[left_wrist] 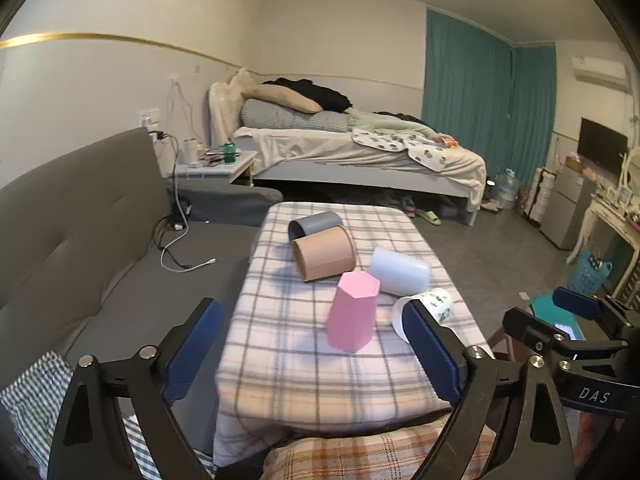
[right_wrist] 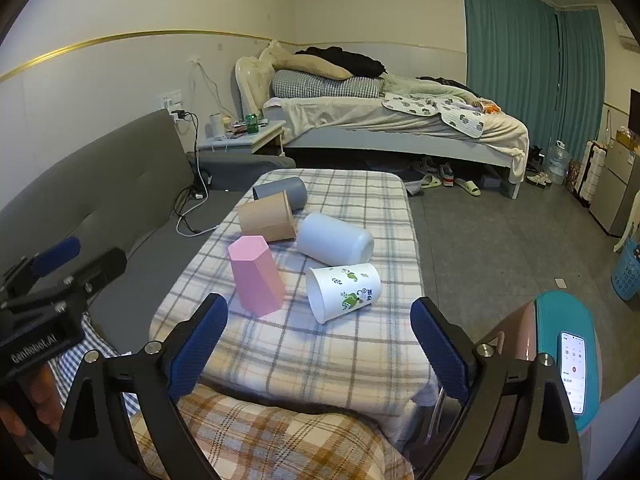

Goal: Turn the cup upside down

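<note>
Several cups sit on a plaid-covered table (left_wrist: 304,364) (right_wrist: 340,344). A pink hexagonal cup (left_wrist: 352,314) (right_wrist: 257,276) stands upside down. A white cup with green print (left_wrist: 430,308) (right_wrist: 344,290), a plain white cup (left_wrist: 400,272) (right_wrist: 334,238), a tan cup (left_wrist: 324,254) (right_wrist: 267,216) and a grey cup (left_wrist: 315,226) (right_wrist: 282,192) lie on their sides. My left gripper (left_wrist: 312,354) is open and empty, short of the pink cup. My right gripper (right_wrist: 318,350) is open and empty, short of the printed cup.
A grey sofa (left_wrist: 80,240) with cables runs along the table's left side. A teal stool with a phone (right_wrist: 572,364) stands at the right. A bed (right_wrist: 400,120) and a nightstand (right_wrist: 244,140) stand beyond the table. A plaid cushion (right_wrist: 280,440) lies near the table's front edge.
</note>
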Demonstrator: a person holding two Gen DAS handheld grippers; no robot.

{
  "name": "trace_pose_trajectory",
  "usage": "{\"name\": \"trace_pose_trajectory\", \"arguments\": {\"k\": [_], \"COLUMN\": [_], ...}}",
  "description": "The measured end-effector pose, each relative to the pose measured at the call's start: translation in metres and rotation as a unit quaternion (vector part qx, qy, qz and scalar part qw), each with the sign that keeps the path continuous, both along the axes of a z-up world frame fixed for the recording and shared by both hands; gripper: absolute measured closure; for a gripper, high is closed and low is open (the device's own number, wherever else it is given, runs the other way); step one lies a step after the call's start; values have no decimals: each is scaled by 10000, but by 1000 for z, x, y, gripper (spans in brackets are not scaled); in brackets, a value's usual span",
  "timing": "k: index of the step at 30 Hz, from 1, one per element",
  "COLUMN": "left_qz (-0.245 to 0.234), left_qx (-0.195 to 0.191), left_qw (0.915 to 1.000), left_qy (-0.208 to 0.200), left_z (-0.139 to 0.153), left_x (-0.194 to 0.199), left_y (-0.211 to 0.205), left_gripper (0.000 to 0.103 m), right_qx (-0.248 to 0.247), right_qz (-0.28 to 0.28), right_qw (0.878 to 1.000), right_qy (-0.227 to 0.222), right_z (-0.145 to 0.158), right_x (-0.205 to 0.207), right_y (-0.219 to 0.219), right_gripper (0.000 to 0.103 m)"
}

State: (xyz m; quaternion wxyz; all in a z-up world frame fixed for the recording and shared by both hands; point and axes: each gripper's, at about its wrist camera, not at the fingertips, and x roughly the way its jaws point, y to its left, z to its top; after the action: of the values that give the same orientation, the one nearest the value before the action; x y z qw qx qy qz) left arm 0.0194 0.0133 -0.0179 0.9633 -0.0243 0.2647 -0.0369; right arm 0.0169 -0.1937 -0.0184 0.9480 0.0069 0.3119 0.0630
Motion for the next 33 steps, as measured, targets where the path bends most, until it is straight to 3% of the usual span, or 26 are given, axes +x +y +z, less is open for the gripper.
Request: {"name": "trace_pose_trajectory", "arguments": {"k": [10, 25, 33], "left_qz": [151, 150, 183], "left_qx": [-21, -9, 192], "left_qw": [9998, 9997, 9995], "left_qy": [132, 199, 144], "left_z": [-9, -12, -13], "left_x": [-2, -2, -3], "left_y": [11, 11, 7], "left_gripper": [5, 5, 5], "right_qx": [16, -25, -153], "right_qz": [-69, -84, -154], "right_qw": [10000, 10000, 9998], "right_qy": [12, -33, 25], "right_z": [-2, -5, -7], "right_x": [4, 6, 5], "right_y": [-1, 1, 1], "right_gripper": [1, 0, 0]}}
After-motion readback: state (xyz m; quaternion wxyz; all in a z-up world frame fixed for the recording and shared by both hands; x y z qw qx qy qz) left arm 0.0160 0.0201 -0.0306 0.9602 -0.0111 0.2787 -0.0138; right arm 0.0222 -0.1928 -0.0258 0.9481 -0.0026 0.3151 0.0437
